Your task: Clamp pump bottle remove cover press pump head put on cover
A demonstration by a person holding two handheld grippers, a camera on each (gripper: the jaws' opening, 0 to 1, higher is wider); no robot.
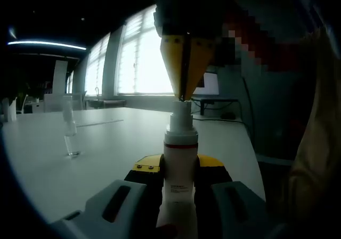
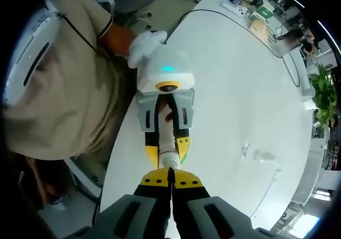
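**Left tool clamps the pump bottle, right tool's closed tips on the pump head**

In the left gripper view I see my left tool (image 1: 178, 188) pinching the pump bottle (image 1: 178, 169) between its two jaws, which press against the white body on either side. The bottle stands upright in that grip, with a dark band at its shoulder and the white pump head (image 1: 180, 111) on top. My right tool (image 1: 184, 95) comes down from above the bottle, its yellow jaws pressed together to a point, and the tips touch the top of the pump head.

In the right gripper view I look down along my right tool (image 2: 170, 176): the jaws are drawn tight together with no gap between them, and their tips sit on the pump head (image 2: 169, 159). Just beyond it, the left tool (image 2: 167, 143) holds the bottle (image 2: 166, 135) from both sides.

Out from the bottle, the white bench (image 1: 106, 143) spreads away. To the left of the bottle in the left gripper view, well apart from it, a clear cover (image 1: 69, 129) stands upright on the bench; I cannot tell whether anything is inside it. In the right gripper view the cover (image 2: 264, 155) lies to the right of the bottle. A person's beige sleeve (image 2: 69, 89) sits behind the left tool.
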